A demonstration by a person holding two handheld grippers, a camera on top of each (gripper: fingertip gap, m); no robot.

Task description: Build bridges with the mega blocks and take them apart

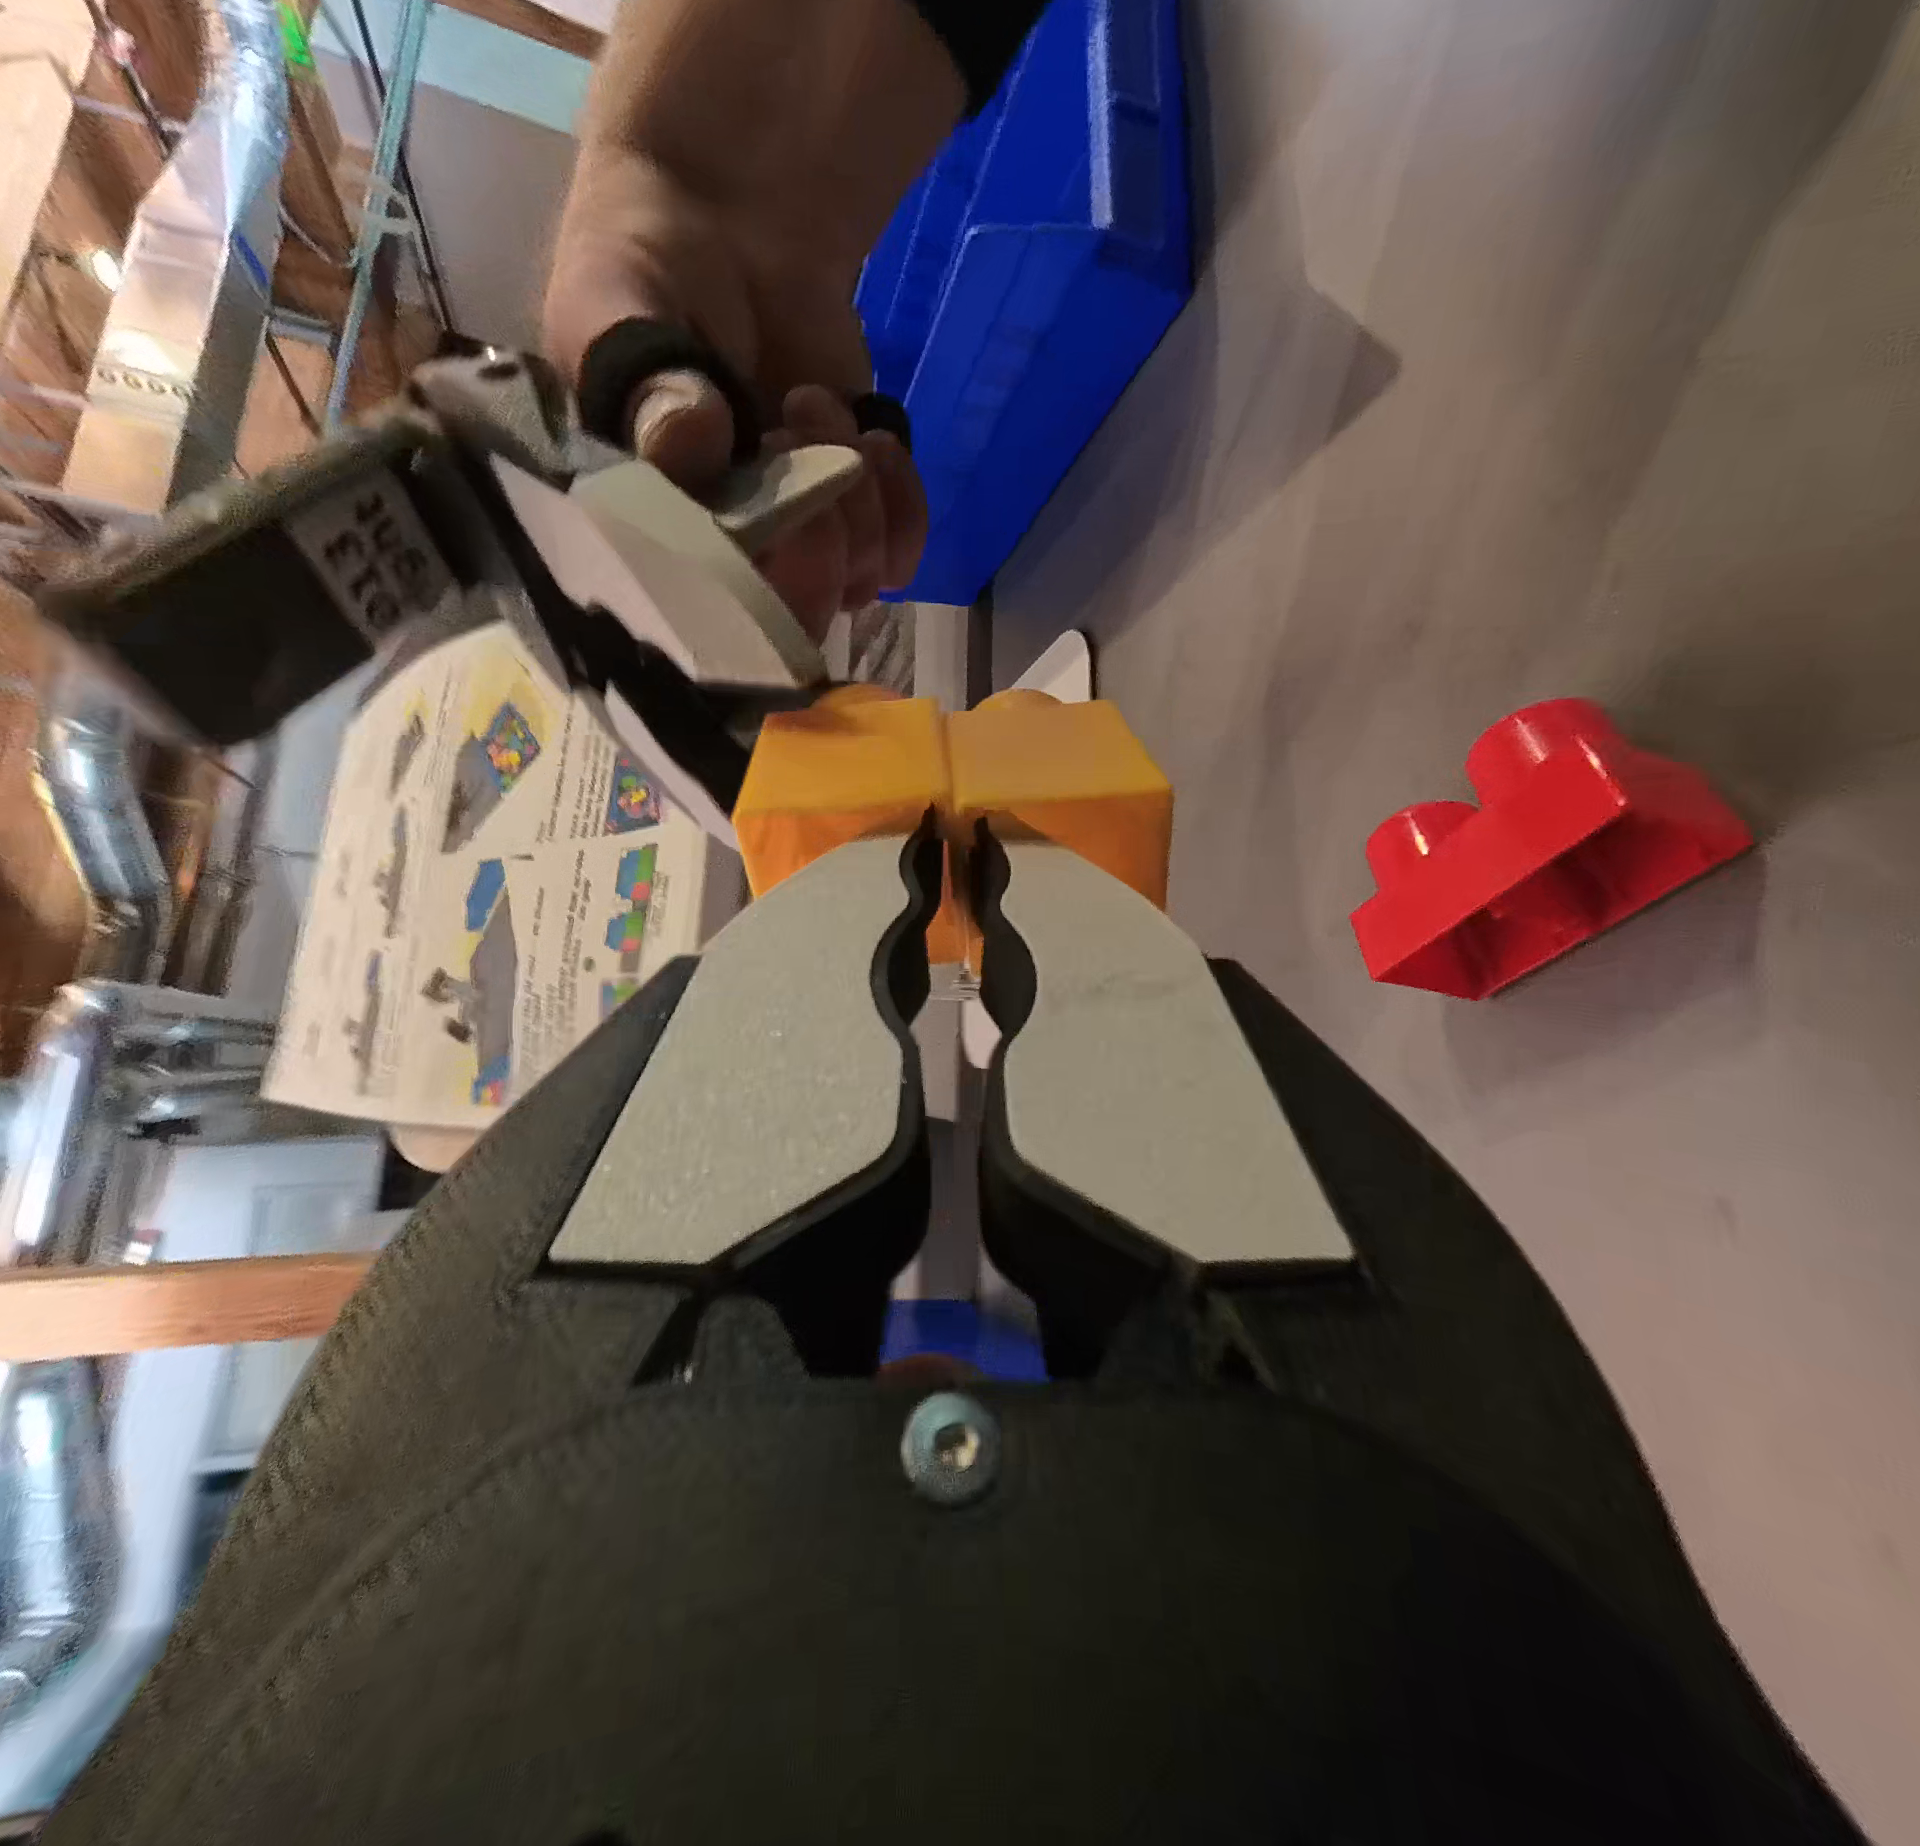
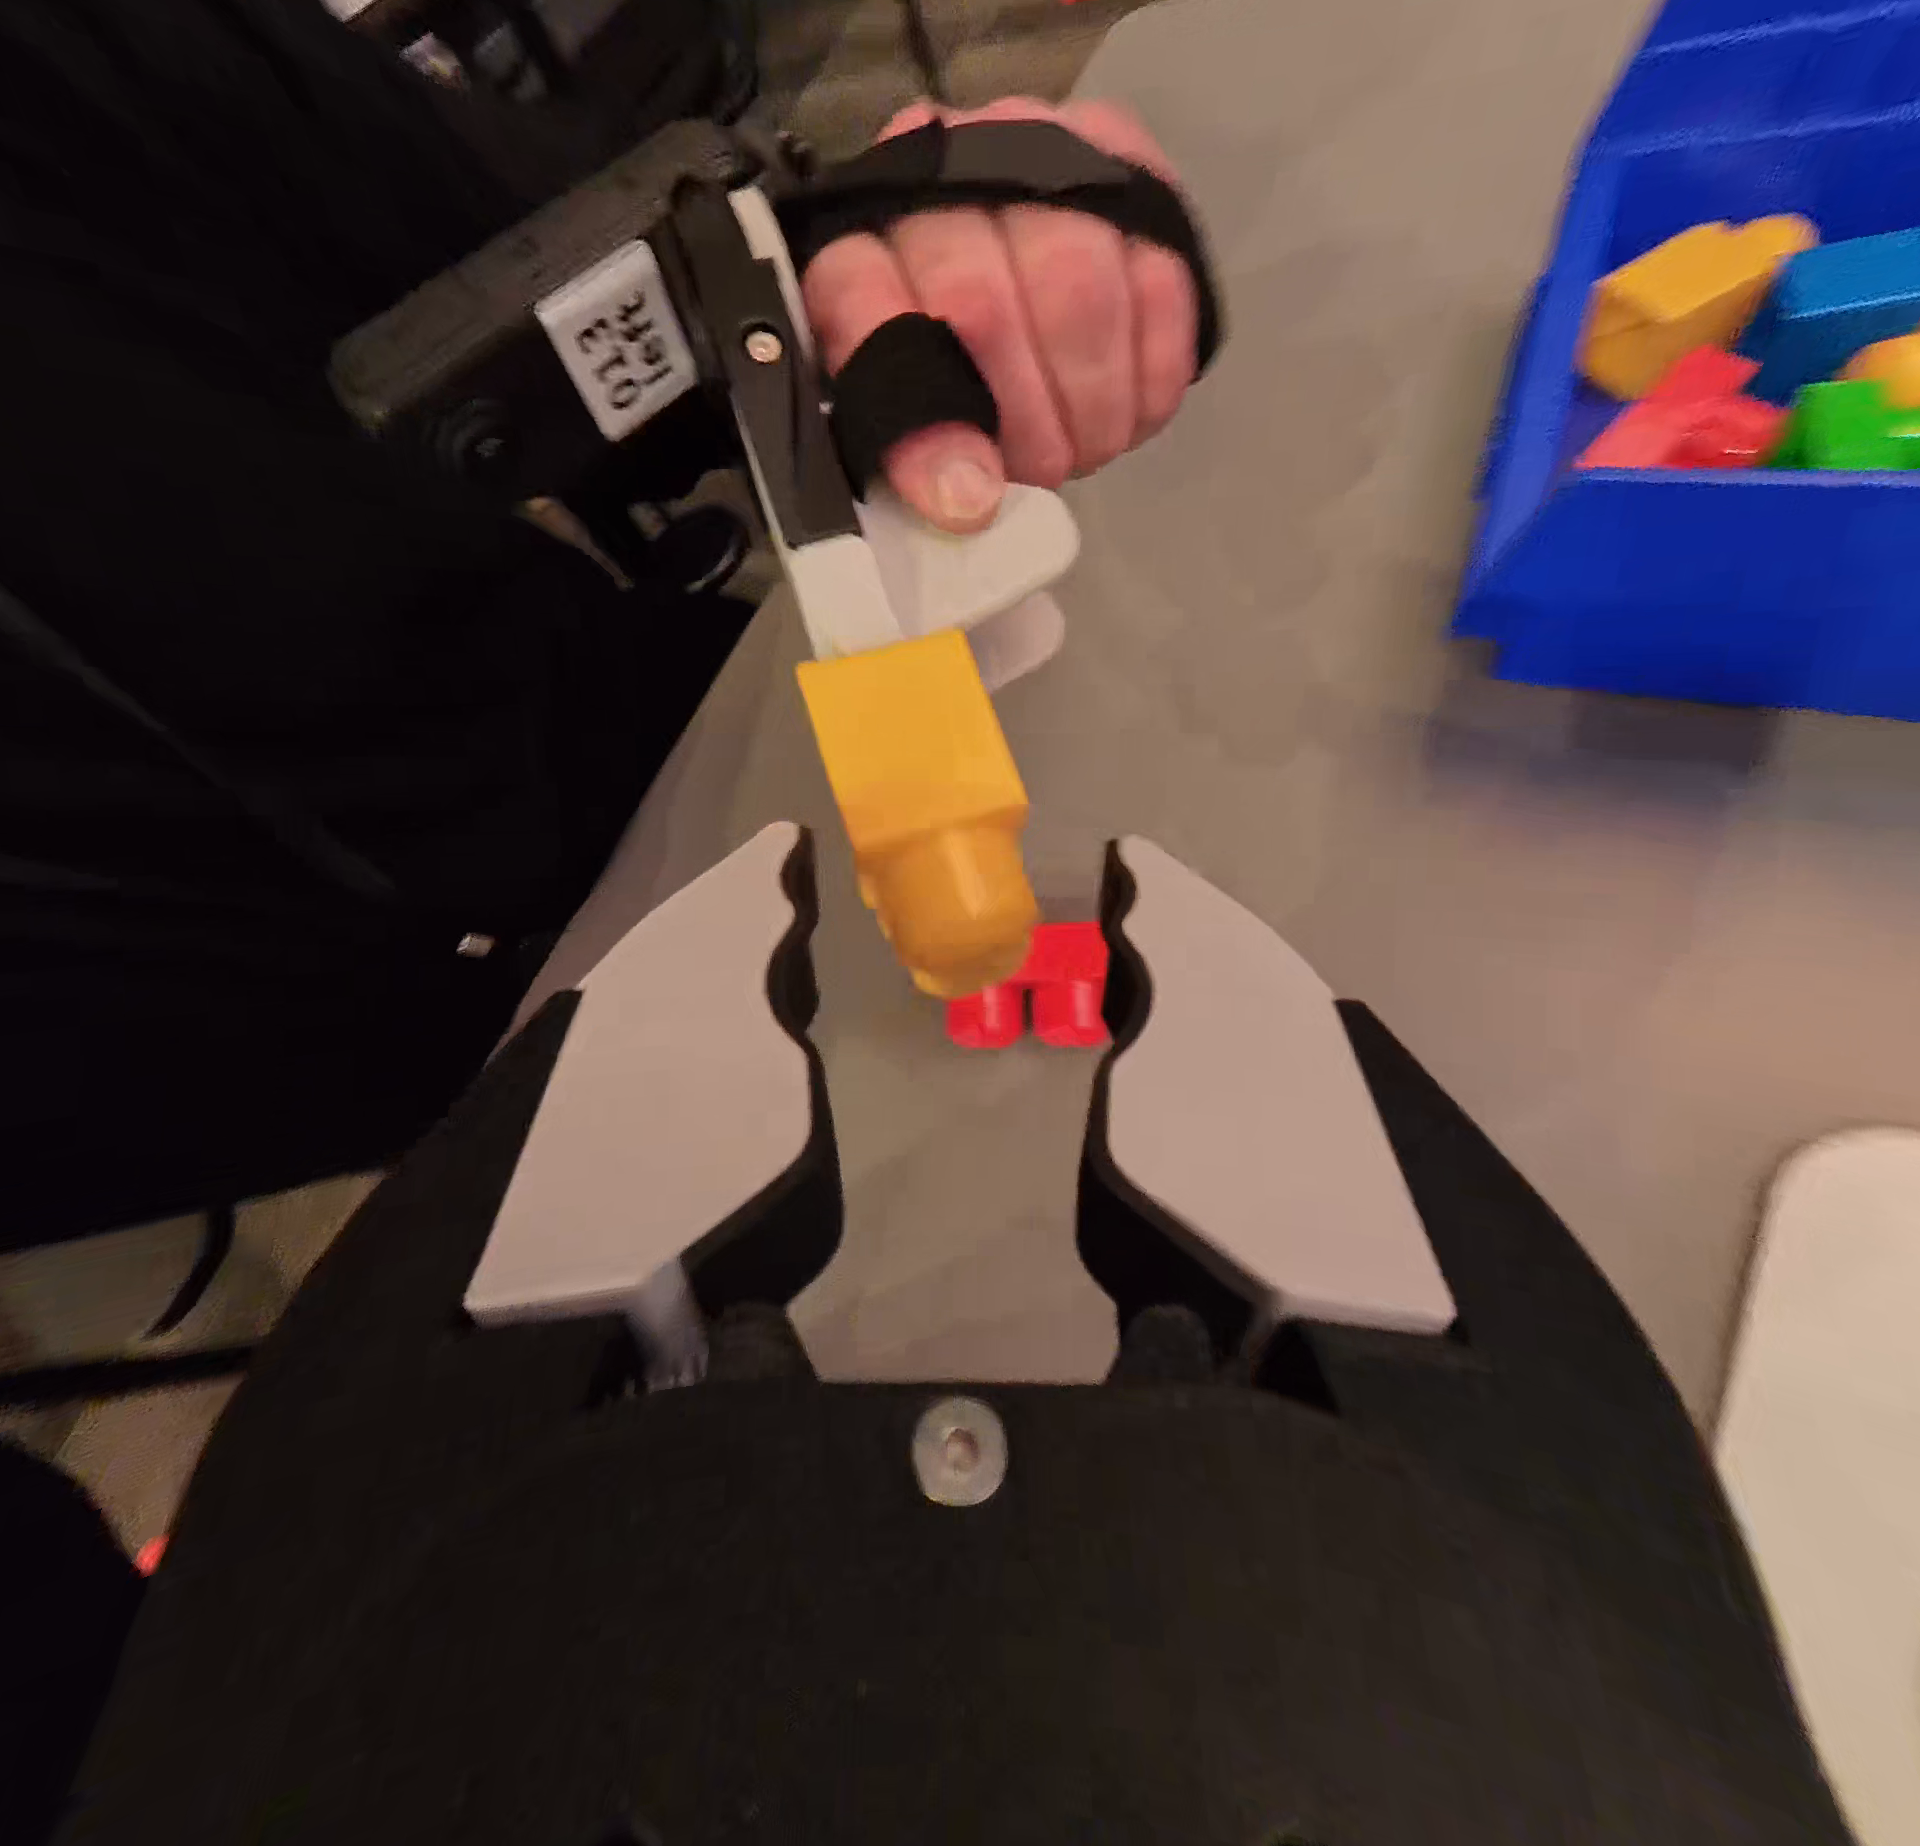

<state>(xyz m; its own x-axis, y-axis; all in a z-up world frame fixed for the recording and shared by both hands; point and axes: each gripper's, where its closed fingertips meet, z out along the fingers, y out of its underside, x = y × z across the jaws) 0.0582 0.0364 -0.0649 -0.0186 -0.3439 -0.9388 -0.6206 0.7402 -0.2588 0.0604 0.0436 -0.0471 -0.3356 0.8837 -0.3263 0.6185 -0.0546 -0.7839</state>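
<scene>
Left wrist view: left gripper (image 1: 958, 840), grey fingers with black pads, jaws nearly together and pinching a thin inner wall at the open underside of the yellow-orange plastic two-stud building block (image 1: 951, 788), held clear of the grey tabletop (image 1: 1558, 394). Right gripper (image 2: 961, 892), same make, jaws spread wide, one fingertip (image 1: 758, 679) at the block's stud end; from its own view the pads stood apart from the block on both sides. Red plastic two-stud block (image 1: 1548, 851) lay on its side on the tabletop. Blue plastic bin (image 2: 1662, 591) held assorted coloured blocks (image 2: 1756, 342). Printed instruction sheet (image 1: 468, 861) stood behind.
</scene>
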